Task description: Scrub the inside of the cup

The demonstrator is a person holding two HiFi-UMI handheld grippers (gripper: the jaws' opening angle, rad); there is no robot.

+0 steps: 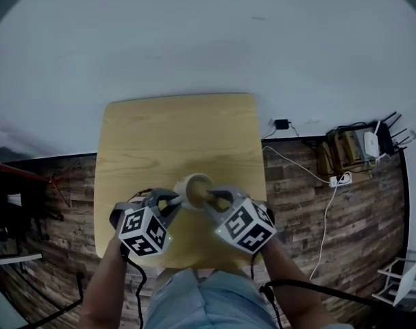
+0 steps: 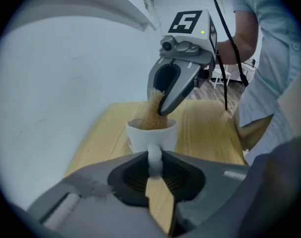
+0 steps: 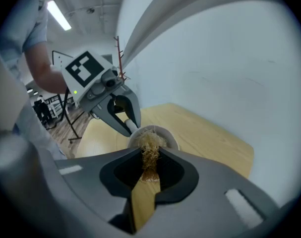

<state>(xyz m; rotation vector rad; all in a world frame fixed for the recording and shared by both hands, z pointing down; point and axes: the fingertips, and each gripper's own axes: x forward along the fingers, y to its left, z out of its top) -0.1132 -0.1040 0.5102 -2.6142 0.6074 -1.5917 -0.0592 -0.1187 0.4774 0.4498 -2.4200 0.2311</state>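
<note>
A white cup [image 1: 194, 187] stands on the wooden table [image 1: 173, 132] near its front edge. My left gripper [image 2: 154, 163] is shut on the cup's handle [image 2: 154, 155], holding the cup [image 2: 151, 137] upright. My right gripper [image 3: 149, 158] is shut on a tan fibrous scrubber [image 3: 149, 150], whose far end hangs into the cup's mouth [image 3: 162, 133]. In the left gripper view the scrubber [image 2: 152, 114] reaches down from the right gripper [image 2: 161, 105] into the cup. In the head view both grippers meet at the cup, the left gripper [image 1: 172, 201] on its left side, the right gripper [image 1: 214, 197] on its right.
The table stands against a pale wall [image 1: 194, 40]. On the plank floor to the right lie a white cable, a power strip [image 1: 339, 179] and a router [image 1: 370, 144] on boxes. Dark frames stand at the far left [image 1: 16, 204]. The person's body is close behind the table's front edge.
</note>
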